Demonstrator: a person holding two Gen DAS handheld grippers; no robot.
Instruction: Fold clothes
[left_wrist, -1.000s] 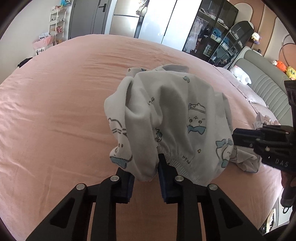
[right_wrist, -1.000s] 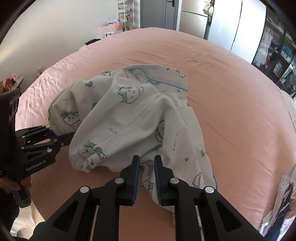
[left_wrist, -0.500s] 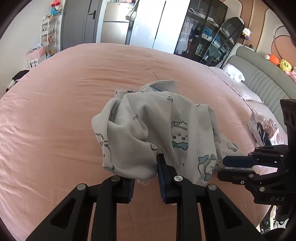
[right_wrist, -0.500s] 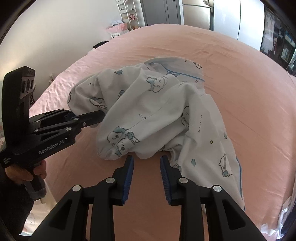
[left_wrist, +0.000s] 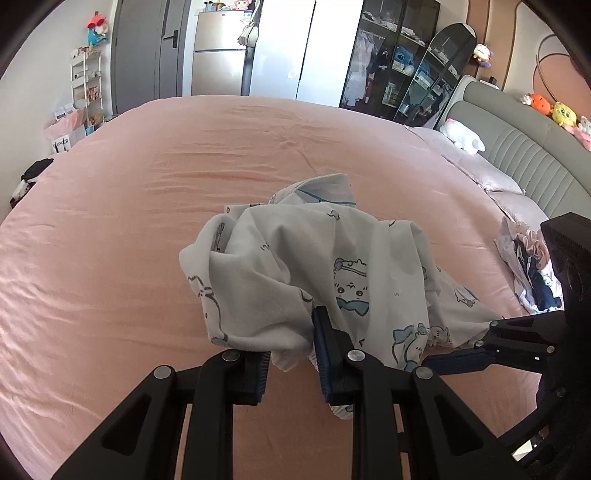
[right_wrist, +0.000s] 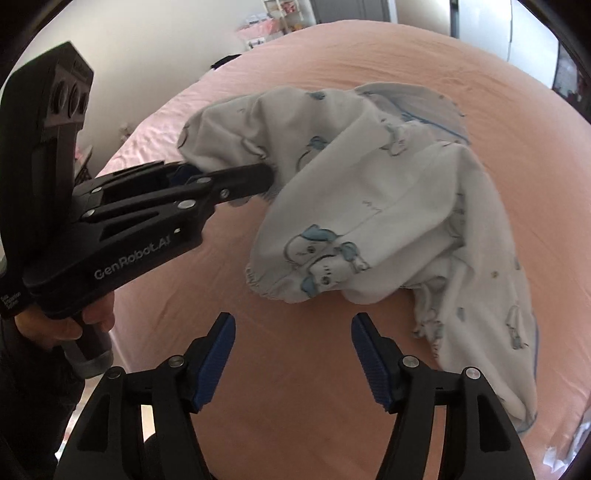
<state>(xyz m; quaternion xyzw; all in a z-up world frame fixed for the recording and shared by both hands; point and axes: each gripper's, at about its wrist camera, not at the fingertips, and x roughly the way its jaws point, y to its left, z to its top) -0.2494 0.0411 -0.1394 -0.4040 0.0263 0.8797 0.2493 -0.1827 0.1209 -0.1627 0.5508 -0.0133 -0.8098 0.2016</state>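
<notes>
The pink bed (left_wrist: 110, 258) fills both views, with wide bare sheet to the left of and beyond the garment. At its right edge, near the grey headboard (left_wrist: 524, 162), lies a small pile of other clothes (left_wrist: 524, 266).

The white cartoon-print garment (right_wrist: 388, 206) sits bunched in a heap near the bed's middle, partly lifted, neither flat nor folded.

The left hand-held gripper (left_wrist: 291, 350) pinches a gathered fold of the garment between its blue pads. The right hand-held gripper (right_wrist: 291, 354) hangs spread wide and empty above bare sheet, just short of the garment's elastic hem (right_wrist: 266, 288).

Risks, as I judge them: held at one bunched point, the cloth may twist or drag instead of opening out, and the pinch may have caught several layers at once. The right pads could close on an inner fold, not the hem. A pull toward the near edge could let the trailing cloth slide off the bed; the open middle offers safer room.
</notes>
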